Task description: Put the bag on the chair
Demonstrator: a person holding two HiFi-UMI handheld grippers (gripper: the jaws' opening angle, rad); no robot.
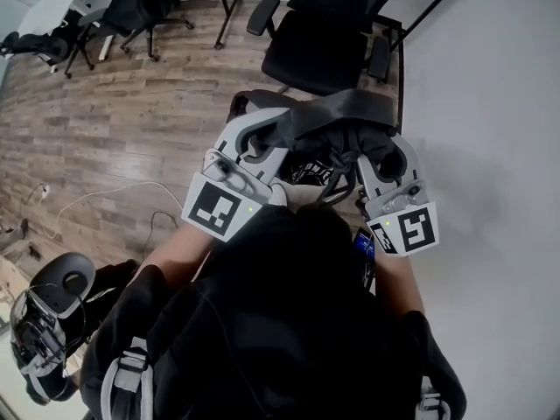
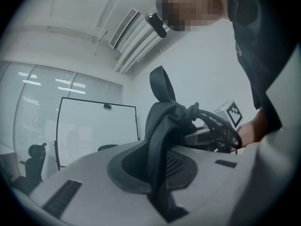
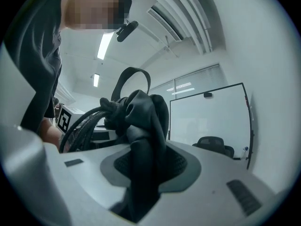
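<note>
The dark bag [image 1: 325, 136] hangs bunched between my two grippers, close to the person's chest, with a grey strap across its top. My left gripper [image 1: 267, 138] is shut on a fold of the bag's fabric [image 2: 162, 140], which runs down between its jaws [image 2: 160, 173]. On the other side, my right gripper [image 1: 378, 147] is shut on another bunch of the bag [image 3: 141, 126], with black cords looping beside it. The black office chair [image 1: 322, 44] stands just beyond the bag, its seat bare. The bag's lower part is hidden behind the grippers.
A white table [image 1: 490, 147] runs along the right, close to the chair's armrest. More black chairs [image 1: 131, 11] stand at the far left on the wood floor [image 1: 131, 121]. A white cable [image 1: 114, 195] trails across it. A whiteboard [image 2: 96, 126] stands in the room.
</note>
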